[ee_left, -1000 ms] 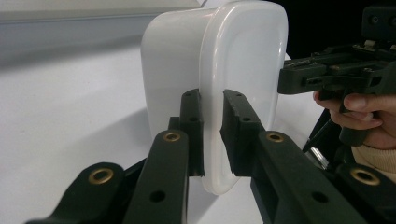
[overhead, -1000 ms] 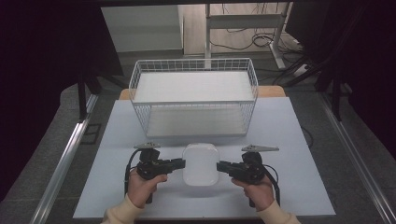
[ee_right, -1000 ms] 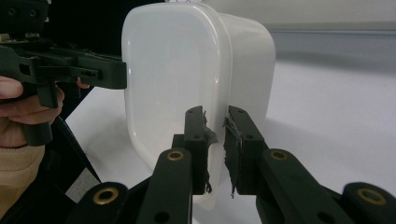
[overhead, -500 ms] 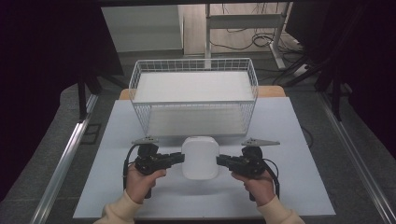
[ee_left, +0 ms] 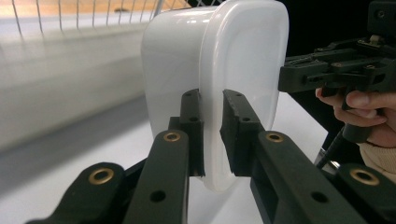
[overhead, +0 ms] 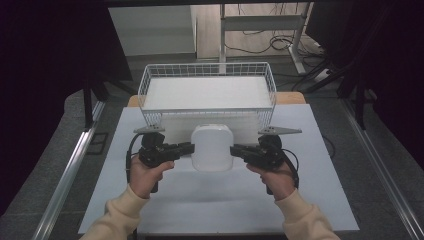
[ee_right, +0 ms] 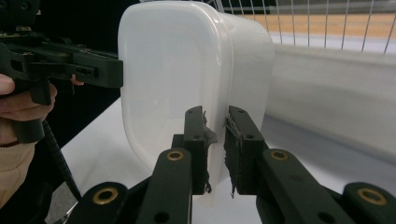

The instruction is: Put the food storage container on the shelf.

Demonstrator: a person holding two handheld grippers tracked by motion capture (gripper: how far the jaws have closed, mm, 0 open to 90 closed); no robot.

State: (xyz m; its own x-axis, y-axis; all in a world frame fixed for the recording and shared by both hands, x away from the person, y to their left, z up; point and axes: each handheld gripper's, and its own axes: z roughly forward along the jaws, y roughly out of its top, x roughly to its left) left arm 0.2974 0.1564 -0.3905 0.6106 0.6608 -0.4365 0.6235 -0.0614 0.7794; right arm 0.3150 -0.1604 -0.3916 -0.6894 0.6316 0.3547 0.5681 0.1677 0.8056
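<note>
Forearms in cream sleeves enter from the near edge of the pale surface (overhead: 300, 135). Left hand (overhead: 145, 175) carries the left tongs (overhead: 189, 148), right hand (overhead: 276, 179) carries the right tongs (overhead: 235, 149); both point inward at each other, level.

White plastic container (overhead: 212, 148) sits between them, lid rim pinched at both ends. Left gripper view: left tongs (ee_left: 212, 135) clenched on the container (ee_left: 243, 70) rim, one jaw either side of the flange, pads pressed on it. Right gripper view: right tongs (ee_right: 215, 149) clenched the same way on the opposite rim of the container (ee_right: 168, 74); frayed pad material shows at the jaw edges.

Container is off the surface, held in the air by the two grips, its shadow below it. Near part of the surface in front of the hands is bare; open strips also left and right of the hands up to the surface edges.

Just beyond the container: white wire basket (overhead: 207, 70), its near wall close behind the container's far edge, a narrow gap between. Basket floor is bare, rim open on top. Behind it, floor, desk legs and cables.
</note>
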